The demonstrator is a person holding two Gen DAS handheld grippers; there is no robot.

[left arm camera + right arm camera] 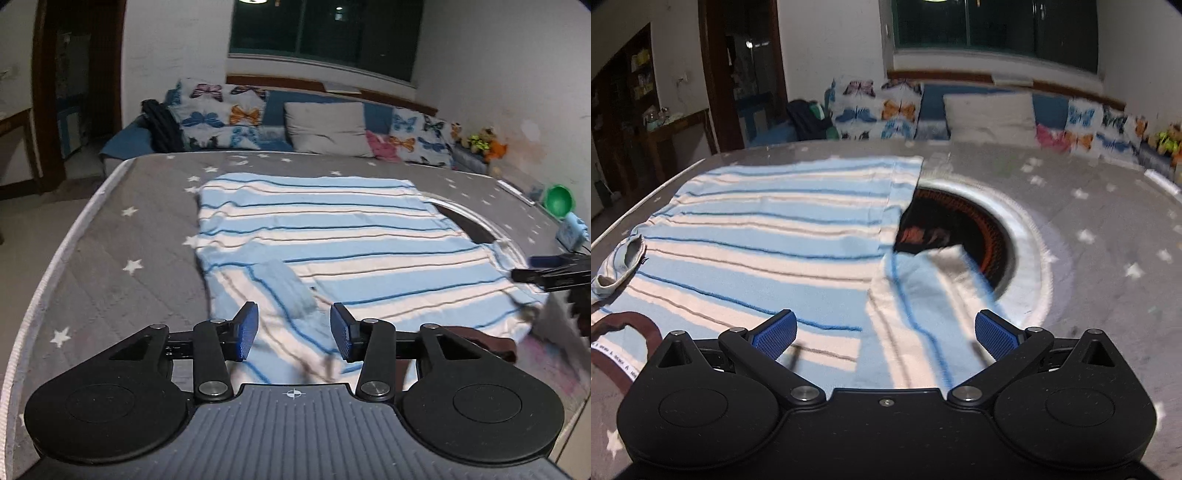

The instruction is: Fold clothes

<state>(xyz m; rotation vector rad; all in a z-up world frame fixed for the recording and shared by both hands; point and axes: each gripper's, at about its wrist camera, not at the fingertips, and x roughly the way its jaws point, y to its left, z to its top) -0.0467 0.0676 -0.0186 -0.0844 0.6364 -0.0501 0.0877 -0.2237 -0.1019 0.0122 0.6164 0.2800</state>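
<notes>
A blue-and-white striped shirt (pixel 332 236) lies spread on a grey star-print bed (pixel 110 258). My left gripper (pixel 293 332) is open just above the shirt's near left sleeve, with nothing between its blue pads. The right gripper (pixel 546 271) shows at the shirt's right edge in the left wrist view. In the right wrist view the striped shirt (pixel 757 243) fills the left and centre, and my right gripper (pixel 884 336) hangs open over its folded-in right sleeve (pixel 923 295). The brown neck opening (pixel 624 332) is at the lower left.
A round black-and-white patch (pixel 997 236) lies on the bed (pixel 1108 258), partly under the shirt. Butterfly-print bedding (pixel 221 114) and a grey pillow (pixel 327 127) are at the head. A green bowl (pixel 559 199) and toys sit along the right wall. Floor and a doorway are left.
</notes>
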